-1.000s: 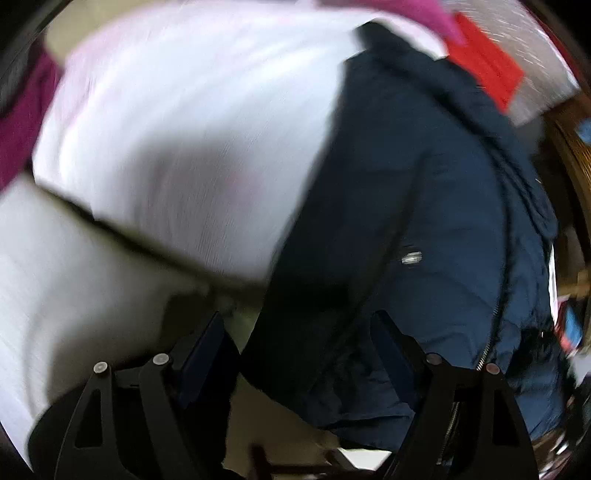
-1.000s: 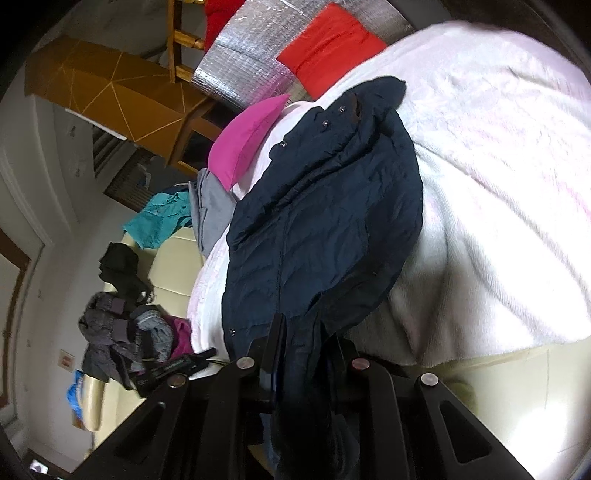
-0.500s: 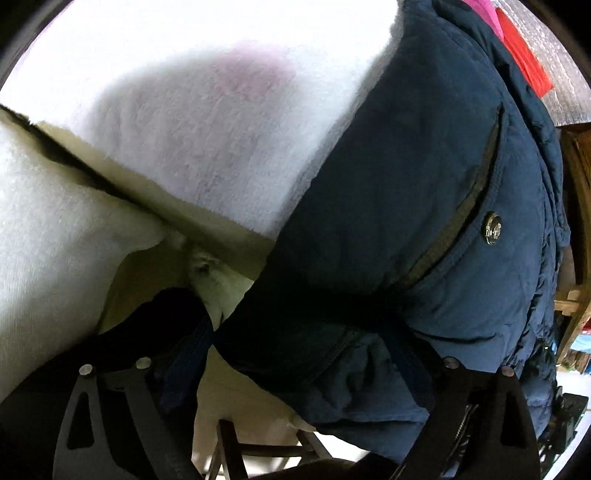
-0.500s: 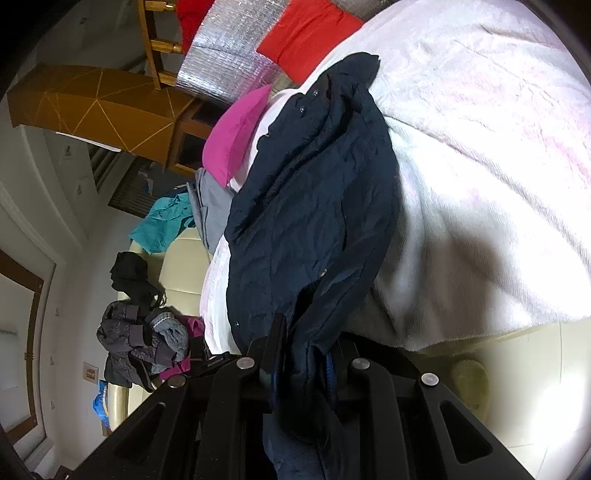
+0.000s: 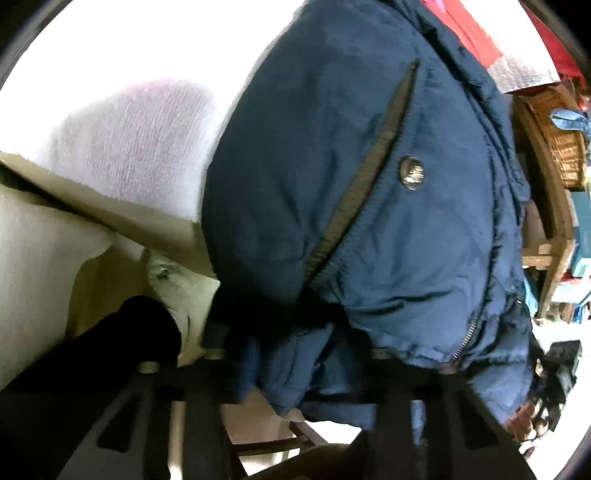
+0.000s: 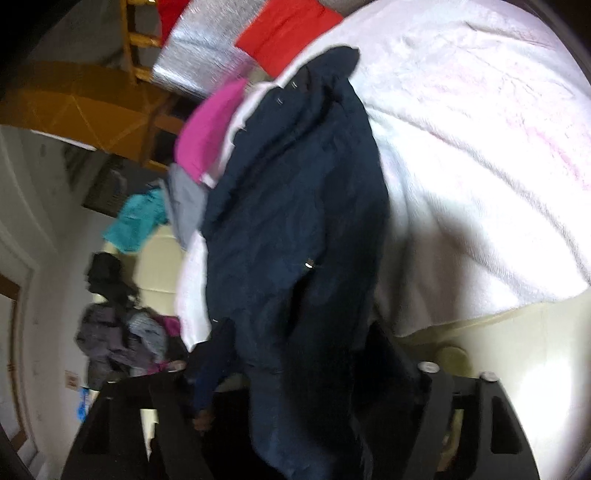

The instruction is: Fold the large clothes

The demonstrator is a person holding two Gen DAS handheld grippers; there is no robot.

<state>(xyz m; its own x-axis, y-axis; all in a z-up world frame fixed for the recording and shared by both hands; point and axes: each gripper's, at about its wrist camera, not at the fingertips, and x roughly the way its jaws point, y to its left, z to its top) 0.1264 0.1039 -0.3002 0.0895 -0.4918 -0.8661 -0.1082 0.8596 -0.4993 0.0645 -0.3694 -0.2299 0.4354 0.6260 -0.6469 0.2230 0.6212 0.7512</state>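
Observation:
A navy padded jacket (image 5: pixel 369 184) lies along the edge of a bed that is covered by a white blanket (image 5: pixel 129 129), and its hem hangs over the side. In the left wrist view my left gripper (image 5: pixel 295 354) is closing, with the bunched hem pinched between its fingers. The right wrist view shows the jacket (image 6: pixel 295 203) running lengthwise away from me. My right gripper (image 6: pixel 306 369) is opening, its jaws wide apart. The jacket's near end hangs loose between them.
A pink pillow (image 6: pixel 210 129) and a red pillow (image 6: pixel 288 29) lie at the bed's far end. Beside the bed are a teal garment (image 6: pixel 136 221) and a pile of grey clothes (image 6: pixel 122 332). A wicker basket (image 5: pixel 557 140) sits on wooden furniture.
The left gripper came down onto the jacket's hem and its jaws narrowed around it. The right gripper's jaws, which had been clamped on the jacket, have spread apart.

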